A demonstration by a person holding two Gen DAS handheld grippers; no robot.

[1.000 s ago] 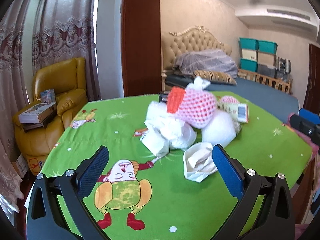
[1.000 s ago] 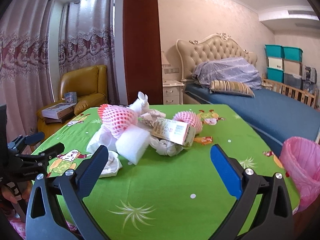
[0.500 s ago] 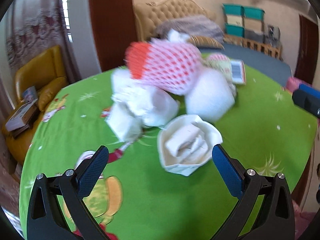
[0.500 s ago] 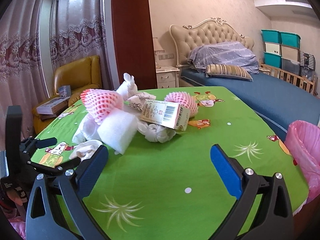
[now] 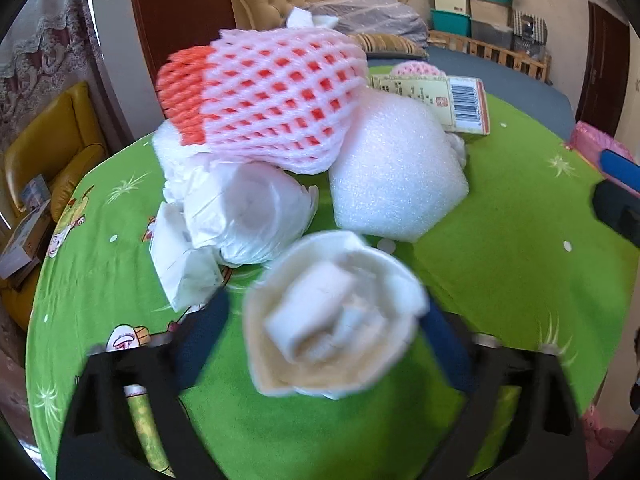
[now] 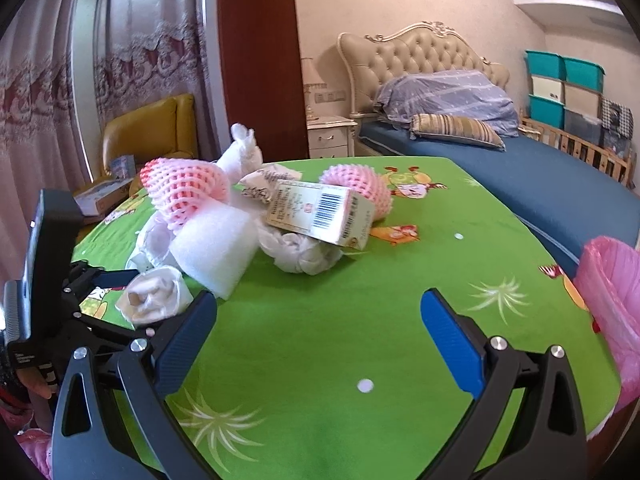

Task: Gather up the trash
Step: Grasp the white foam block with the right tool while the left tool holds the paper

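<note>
A crumpled cream-white paper wad (image 5: 332, 320) lies at the near edge of a trash pile on the green tablecloth (image 5: 500, 260). My left gripper (image 5: 324, 328) straddles the wad and its jaws are closing. The right pad is at the wad's edge and a thin gap shows at the left pad. The right wrist view shows the same wad (image 6: 154, 298) between the left gripper's fingers (image 6: 116, 278). My right gripper (image 6: 318, 304) hangs open over bare cloth with nothing between its fingers. Behind the wad are a pink foam net (image 5: 264, 108), a white foam block (image 5: 396, 184) and a barcode carton (image 5: 440, 100).
A pink-lined trash bin (image 6: 612, 292) stands off the table's right edge. A white plastic bag bundle (image 5: 248, 212) and a second pink net (image 6: 356, 184) sit in the pile. A yellow armchair (image 6: 156, 128) is at the left, and a bed (image 6: 520, 176) lies beyond the table.
The left gripper came forward and down onto the paper wad, and its jaws narrowed around it. The right gripper drifted slightly closer to the table.
</note>
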